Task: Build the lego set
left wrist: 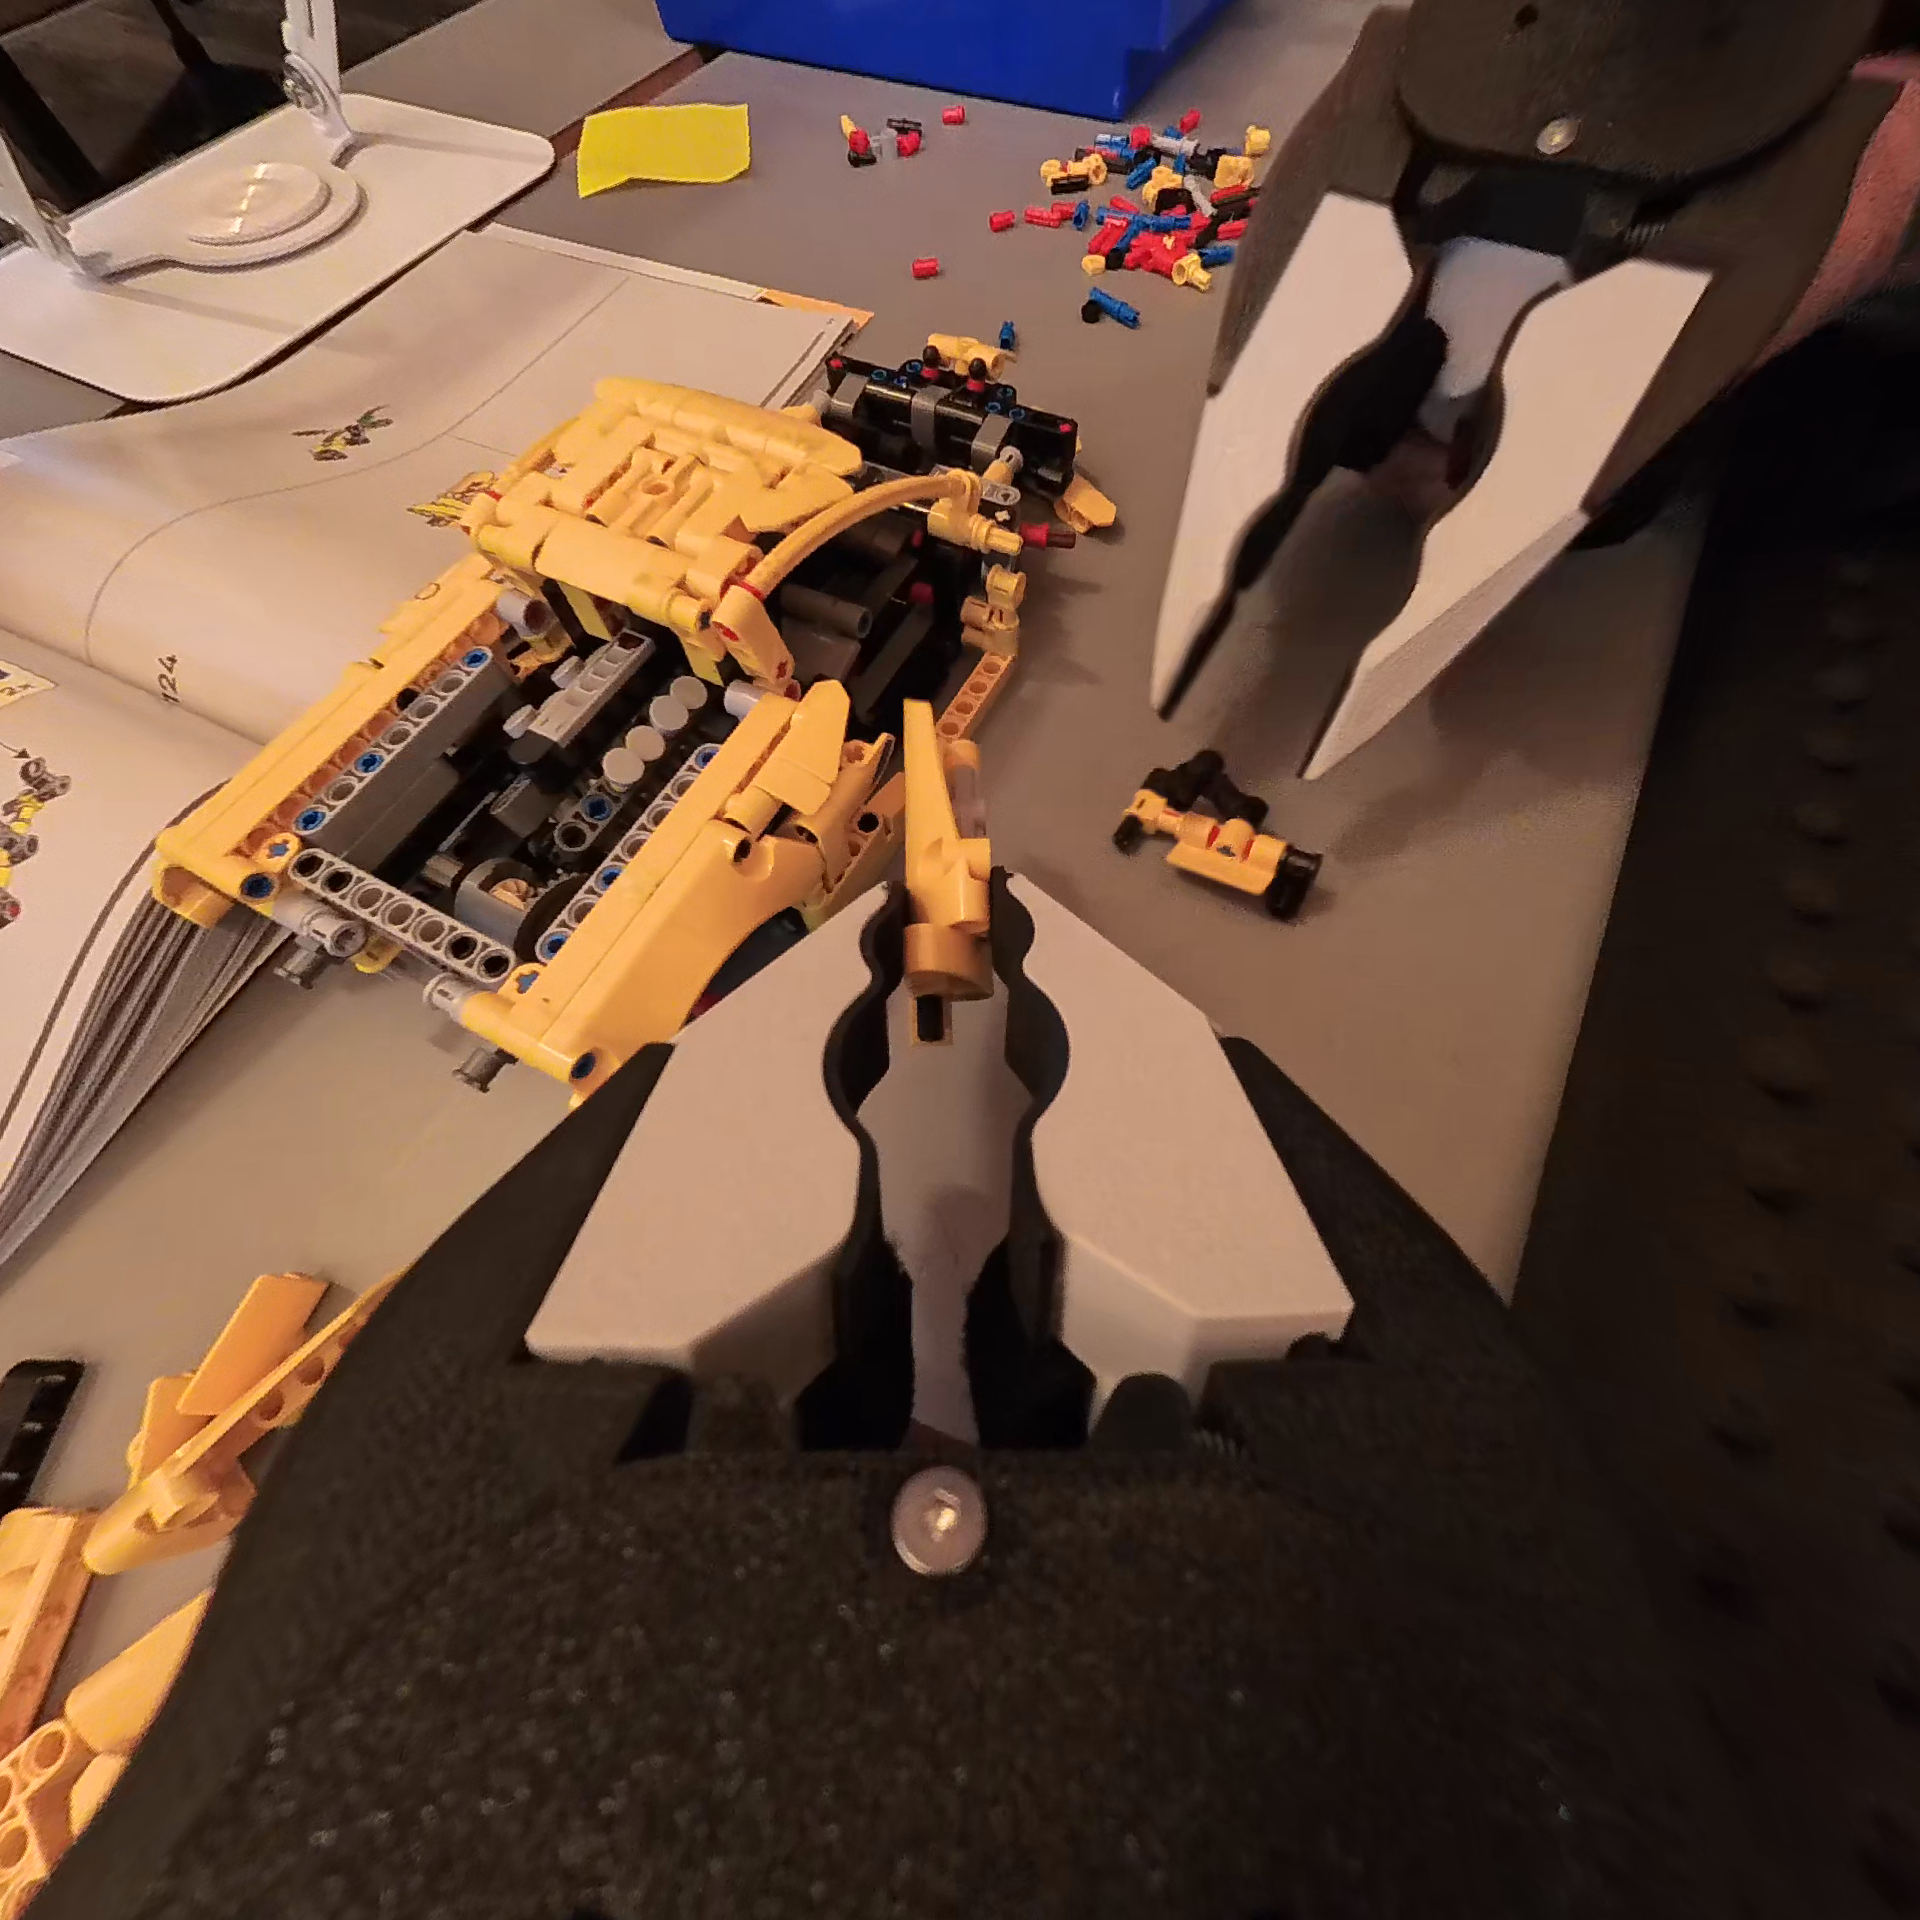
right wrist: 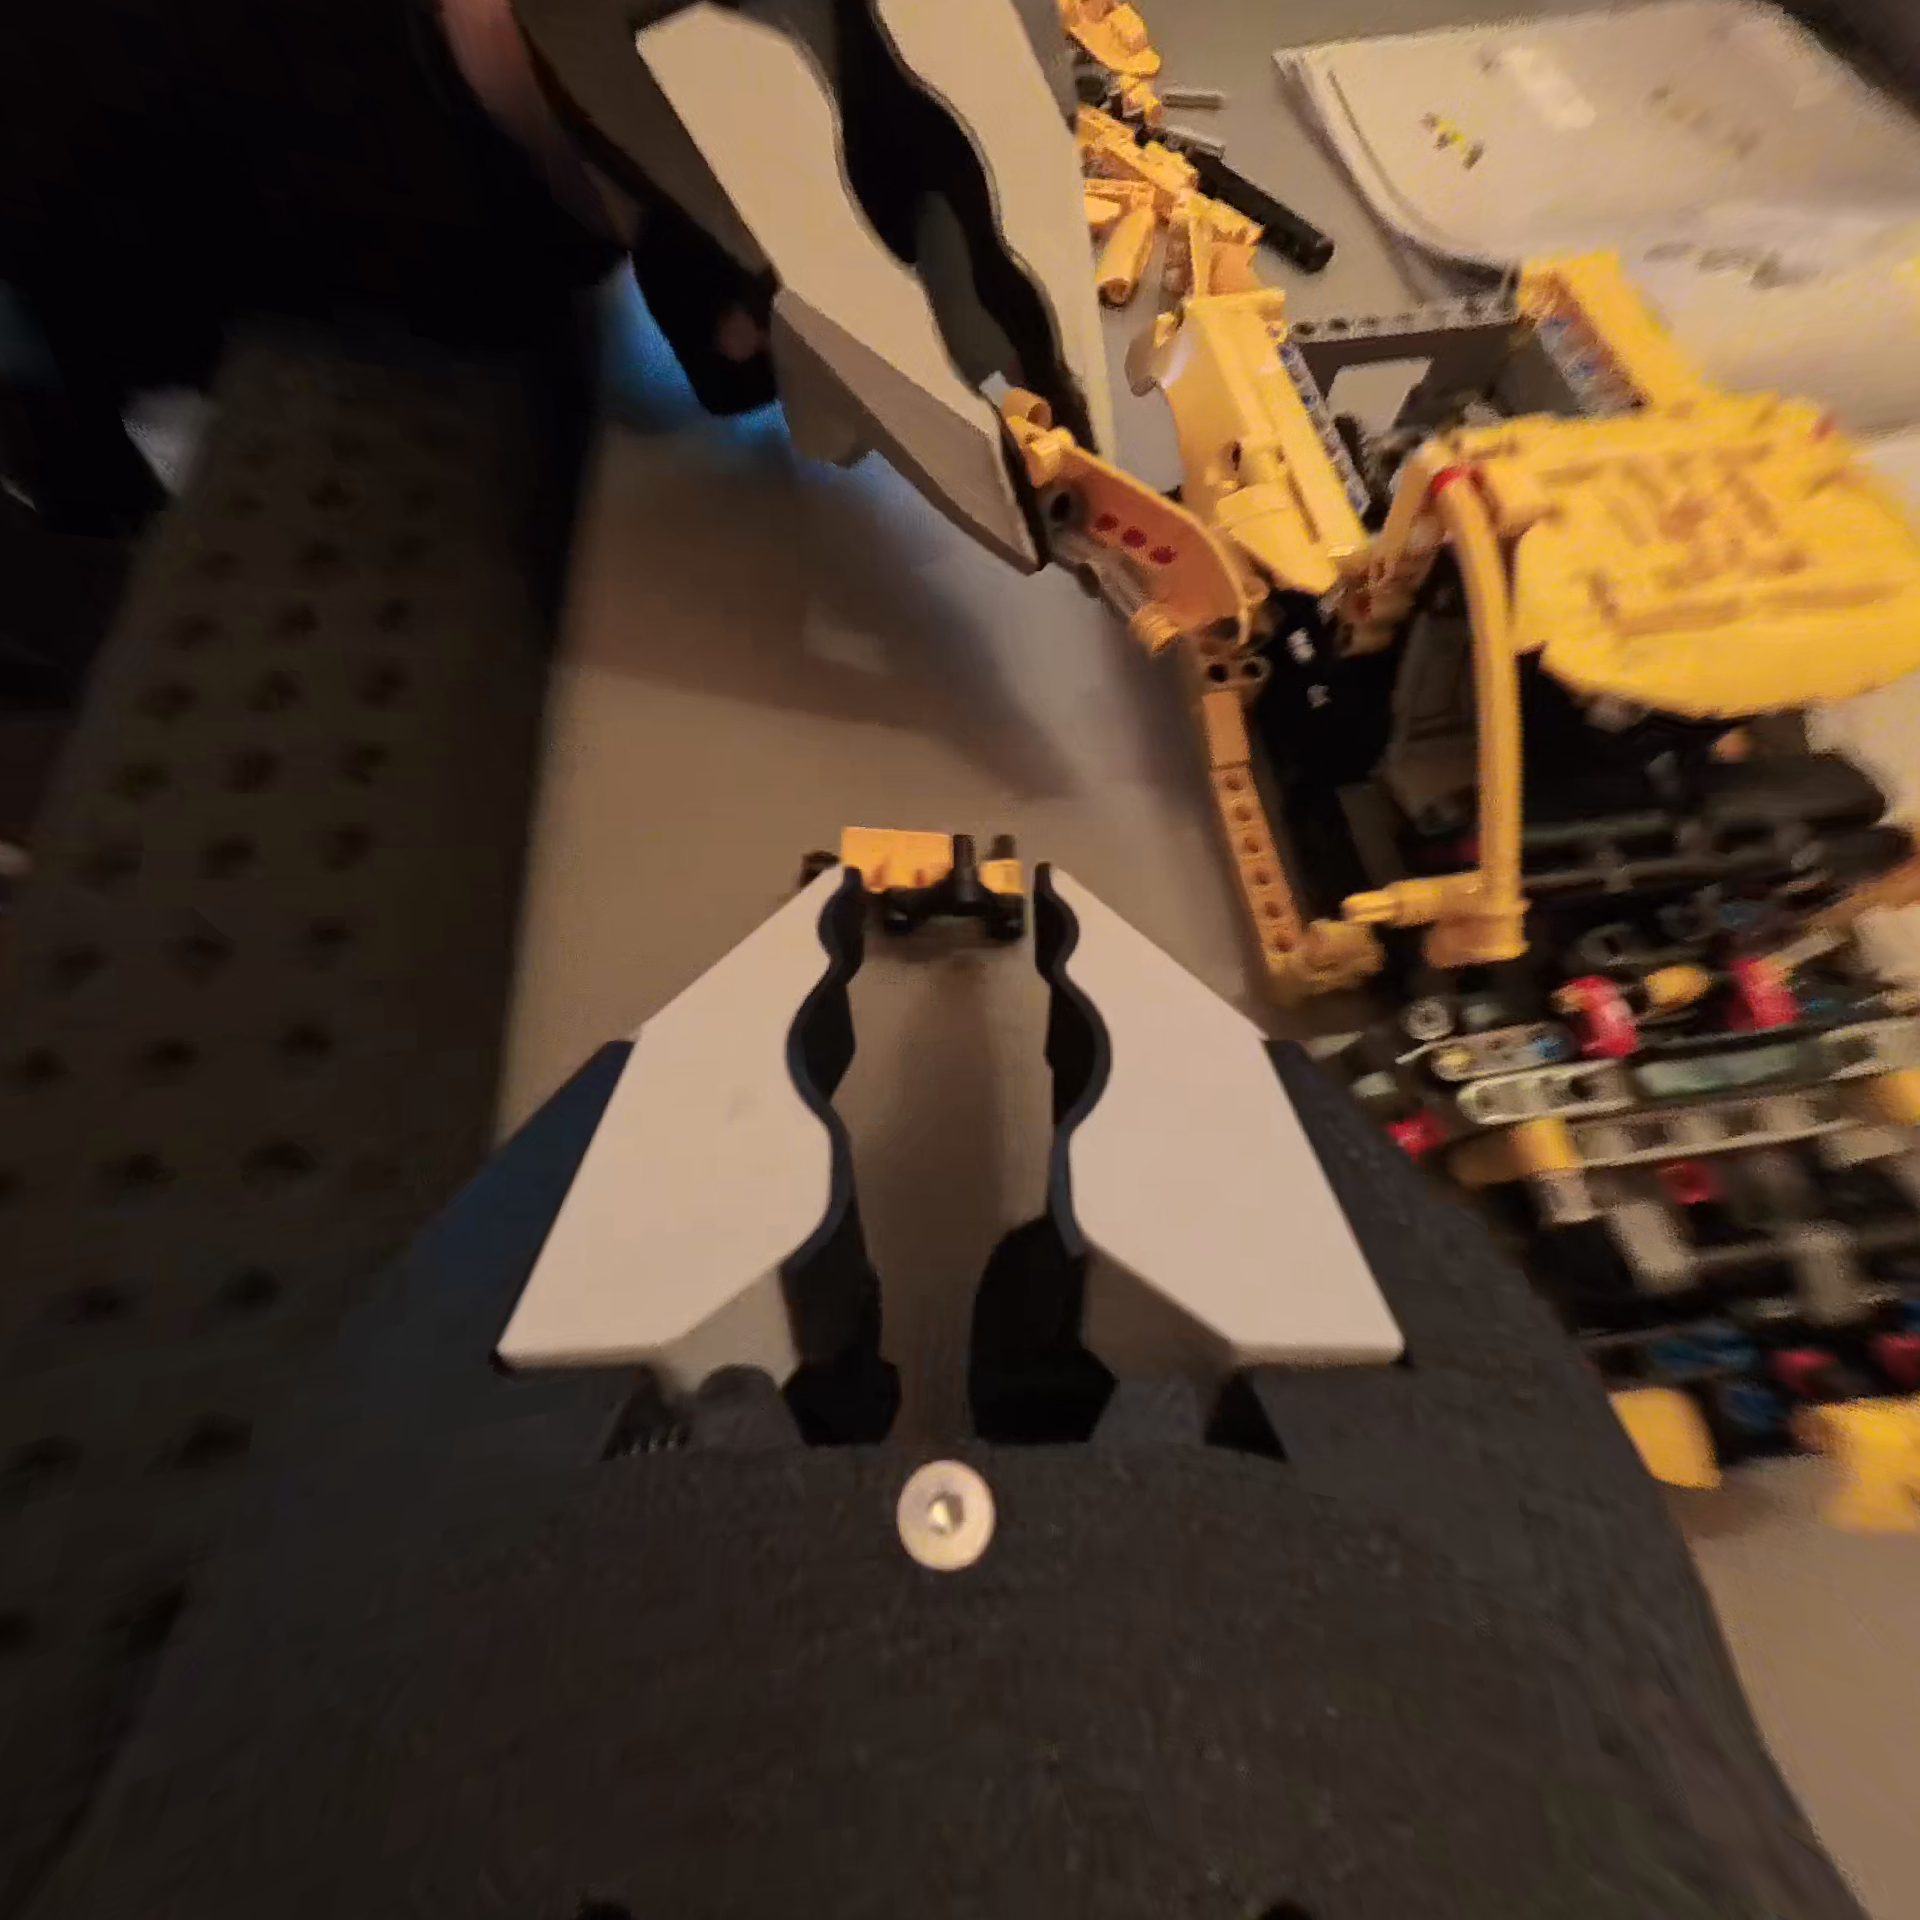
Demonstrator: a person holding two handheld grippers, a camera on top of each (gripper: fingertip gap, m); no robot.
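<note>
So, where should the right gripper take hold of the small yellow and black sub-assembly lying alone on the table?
Probably across the yellow block of the small sub-assembly, from above, one finger on each long side. It lies flat, apart from the car model. Its black pins stick out at the ends, so those look poor to pinch. The right gripper hangs open over it.

Yellow-grey-black lego car (left wrist: 582,727); red-blue-yellow loose pins (left wrist: 1153,208); blue bin (left wrist: 935,52); yellow paper (left wrist: 665,145).

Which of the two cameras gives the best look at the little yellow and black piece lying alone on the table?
The left wrist view: the small yellow and black piece lies whole, sharp and unobstructed on the grey table, below the open right gripper. In the right wrist view it sits just beyond that gripper's fingertips, smaller and slightly blurred.
</note>
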